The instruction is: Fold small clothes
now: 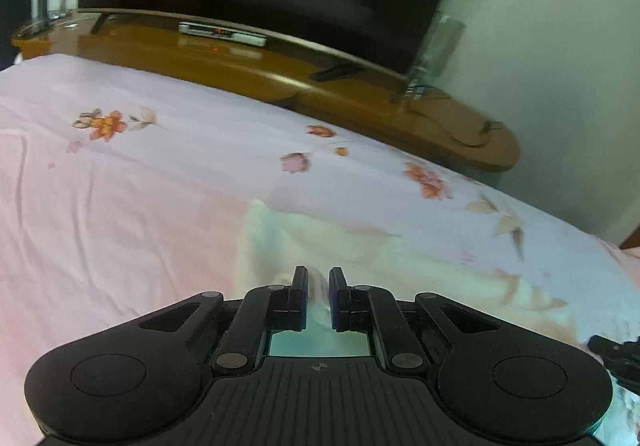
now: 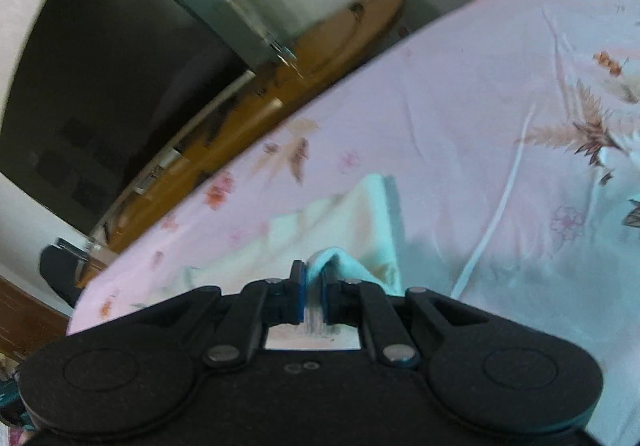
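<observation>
Left gripper (image 1: 318,278): nipping pale garment (image 1: 320,242) edge | right gripper (image 2: 314,276): narrow, same garment (image 2: 360,213) bunched between pads | garment: spread just ahead on floral pink bedsheet (image 1: 140,185)

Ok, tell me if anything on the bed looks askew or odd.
Nothing looks damaged or spilled. The pale garment lies rumpled and slanted on the floral sheet, one edge bunched between the pads of the left gripper and another in the right gripper, which is normal mid-fold.
</observation>
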